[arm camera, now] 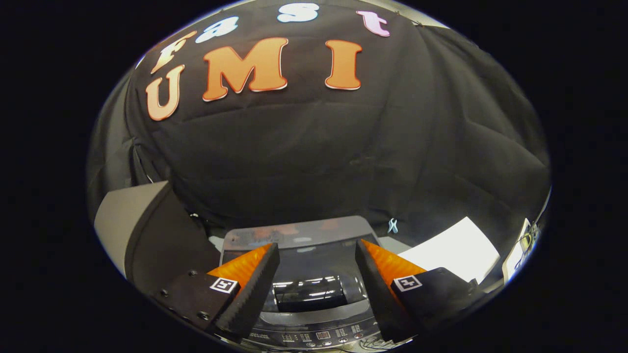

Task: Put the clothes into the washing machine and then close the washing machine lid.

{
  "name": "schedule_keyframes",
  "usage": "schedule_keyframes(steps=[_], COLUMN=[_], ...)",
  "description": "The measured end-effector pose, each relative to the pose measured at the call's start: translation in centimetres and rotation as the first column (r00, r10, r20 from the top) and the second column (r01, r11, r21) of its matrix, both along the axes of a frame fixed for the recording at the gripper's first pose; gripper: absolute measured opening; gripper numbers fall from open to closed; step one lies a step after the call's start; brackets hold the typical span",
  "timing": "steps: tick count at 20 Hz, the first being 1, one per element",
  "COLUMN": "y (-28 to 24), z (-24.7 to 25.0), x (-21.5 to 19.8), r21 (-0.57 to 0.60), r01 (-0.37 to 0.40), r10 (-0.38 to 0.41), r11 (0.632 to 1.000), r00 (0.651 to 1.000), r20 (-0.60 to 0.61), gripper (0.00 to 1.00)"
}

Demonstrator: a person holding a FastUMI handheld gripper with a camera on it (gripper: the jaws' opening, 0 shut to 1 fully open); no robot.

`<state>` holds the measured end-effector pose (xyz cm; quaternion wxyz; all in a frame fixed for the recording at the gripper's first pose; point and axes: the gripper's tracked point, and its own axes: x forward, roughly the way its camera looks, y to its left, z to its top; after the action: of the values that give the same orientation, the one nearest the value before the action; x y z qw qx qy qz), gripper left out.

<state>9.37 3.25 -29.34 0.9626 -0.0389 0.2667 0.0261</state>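
Glossy dark plastic: washing machine (pixel 314 306), a small top-loader, seen from above and directly ahead of the tool.
Lid: lid (pixel 299 233) raised, its smoky translucent panel standing up at the machine's far side and catching pale reflections.
Drum opening: dark cavity between the two fingers, with bright streaks of light reflected inside; whether clothes lie in it cannot be told.
Control panel: control panel (pixel 321 336) with a row of small buttons and a little display, running along the machine's near edge, below the fingertips.
Tool: tool (pixel 318 252) open, fingers spread wide apart, one to each side of the drum opening, holding nothing and pressing on nothing.
Finger surfaces: ridged inner pads facing each other across the gap; a square black-and-white marker sits on each finger's base.
Left neighbour: grey box (pixel 132 225) with a dark slanted face, just beside the machine.
Right neighbour: white sheet (pixel 456 252) lying flat on the desk, beyond the right finger.
Small item: pale clip (pixel 392 225) near the lid's right corner, against the cloth.
Backdrop: black cloth (pixel 314 157) hanging in folds behind the machine.
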Motion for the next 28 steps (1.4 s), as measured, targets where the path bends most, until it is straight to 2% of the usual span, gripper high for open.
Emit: schedule_keyframes(steps=[5, 8, 13, 18, 21, 24, 28], y=[-1.4, -1.8, -1.7, -1.9, -1.9, -2.6, -4.0], z=[6.6, 12.5, 23.8, 31.7, 33.5, 32.7, 33.1], x=[0.2, -0.3, -1.9, -3.4, -4.0, -6.0, -7.1], r21=[0.027, 0.044, 0.044, 0.021, 0.088, 0.173, 0.151], r01=[0.029, 0.023, -0.002, -0.021, -0.024, -0.002, 0.011], r10=[-0.032, -0.031, -0.014, 0.009, -0.020, -0.080, -0.081], r11=[0.999, 0.999, 0.999, 1.000, 0.996, 0.985, 0.989], r00=[0.995, 0.981, 0.934, 0.889, 0.883, 0.881, 0.878], r20=[0.098, 0.191, 0.358, 0.458, 0.469, 0.466, 0.472], gripper=[1.00, 1.00, 1.00, 0.99, 0.99, 0.98, 0.98])
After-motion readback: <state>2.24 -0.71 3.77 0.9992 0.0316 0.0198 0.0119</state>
